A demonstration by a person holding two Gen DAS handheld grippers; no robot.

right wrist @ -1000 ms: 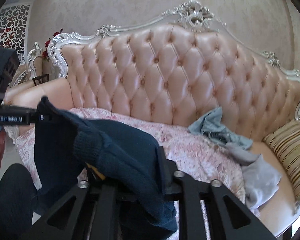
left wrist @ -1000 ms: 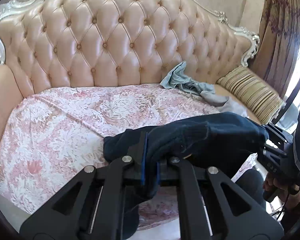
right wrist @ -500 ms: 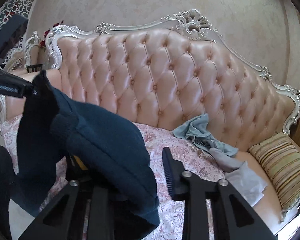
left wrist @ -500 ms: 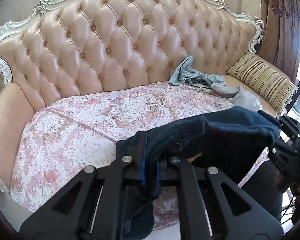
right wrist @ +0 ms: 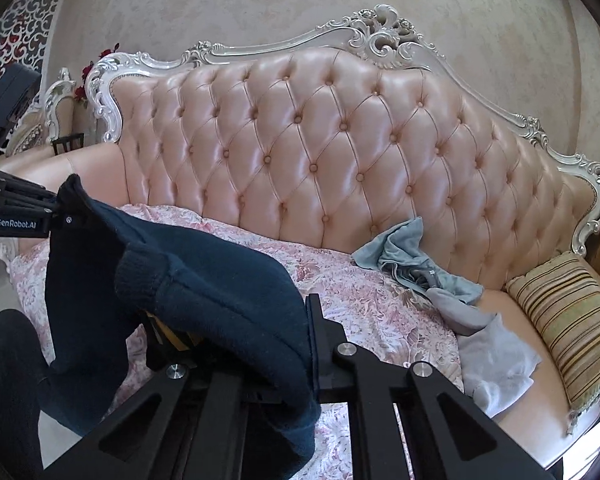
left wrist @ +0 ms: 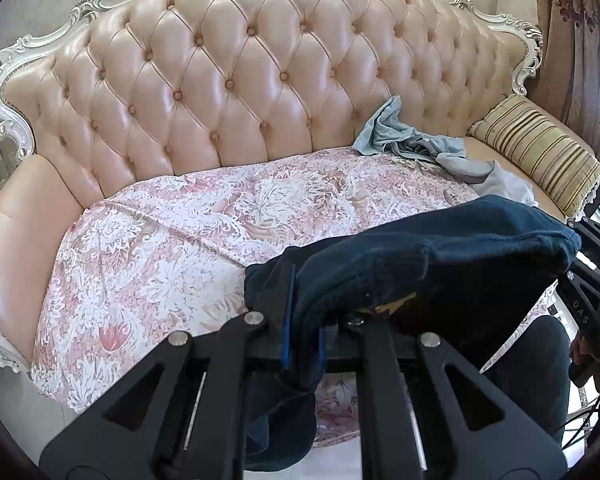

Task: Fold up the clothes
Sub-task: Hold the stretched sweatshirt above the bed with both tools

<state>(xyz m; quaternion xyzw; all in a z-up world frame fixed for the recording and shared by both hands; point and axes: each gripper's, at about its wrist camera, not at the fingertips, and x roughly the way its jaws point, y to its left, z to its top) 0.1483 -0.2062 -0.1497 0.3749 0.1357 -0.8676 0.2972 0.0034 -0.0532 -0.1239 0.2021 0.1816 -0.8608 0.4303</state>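
Note:
A dark navy knit garment [left wrist: 440, 264] hangs in the air in front of the sofa, stretched between my two grippers. My left gripper [left wrist: 304, 316] pinches one edge of it between its blue pads, and its jaws are opening slightly with the cloth still between them. In the right wrist view a thick fold of the garment [right wrist: 220, 292] with a yellow label fills my right gripper [right wrist: 236, 340], whose jaws are closing on it. Its left finger is hidden under the knit. Each gripper shows in the other's view: the left gripper [right wrist: 52, 216], the right gripper [left wrist: 580, 260].
A pink floral cover [left wrist: 204, 232] lies over the seat of the tufted sofa [left wrist: 240, 80]. Crumpled pale blue and grey clothes [right wrist: 416, 272] and a white cloth [right wrist: 496, 360] lie at the back right beside a striped cushion [right wrist: 568, 320]. A person's dark trouser leg [left wrist: 532, 372] is below.
The right gripper's jaws spread wide half a second ago and have now narrowed onto the knit fold. The left gripper keeps its hold while its view has tilted upward a little.

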